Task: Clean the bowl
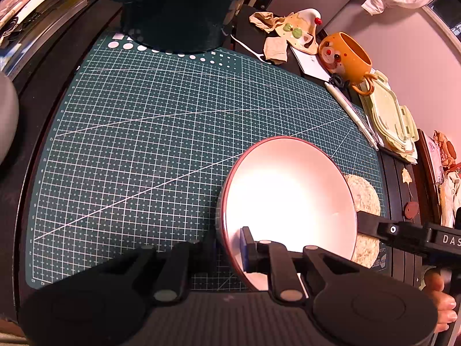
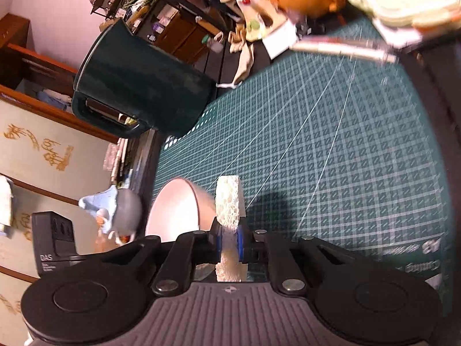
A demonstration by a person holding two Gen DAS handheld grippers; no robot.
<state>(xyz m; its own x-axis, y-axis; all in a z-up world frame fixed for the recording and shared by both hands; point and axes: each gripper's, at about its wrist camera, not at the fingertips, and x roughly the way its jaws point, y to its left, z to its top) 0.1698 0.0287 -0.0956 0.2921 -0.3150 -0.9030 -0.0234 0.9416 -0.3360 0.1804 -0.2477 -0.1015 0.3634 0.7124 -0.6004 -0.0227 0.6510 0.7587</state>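
Note:
A white bowl (image 1: 288, 196) with a red rim is tipped up on its edge over the green cutting mat (image 1: 144, 144). My left gripper (image 1: 230, 245) is shut on the bowl's near rim, with one blue-padded finger inside and the other hidden outside the wall. My right gripper (image 2: 229, 239) is shut on a pale, porous sponge (image 2: 229, 201), which sticks up between its blue pads just right of the bowl (image 2: 173, 210). In the left wrist view the sponge (image 1: 364, 196) shows behind the bowl's right side, with the right gripper's black body (image 1: 403, 230) beside it.
A dark green jug (image 1: 173, 8) stands at the mat's far edge. An orange mug (image 1: 345, 57), a pen (image 1: 351, 112), a pale green lid (image 1: 389, 115) and crumpled paper (image 1: 273, 43) line the right side. A hand (image 1: 443, 305) holds the right gripper.

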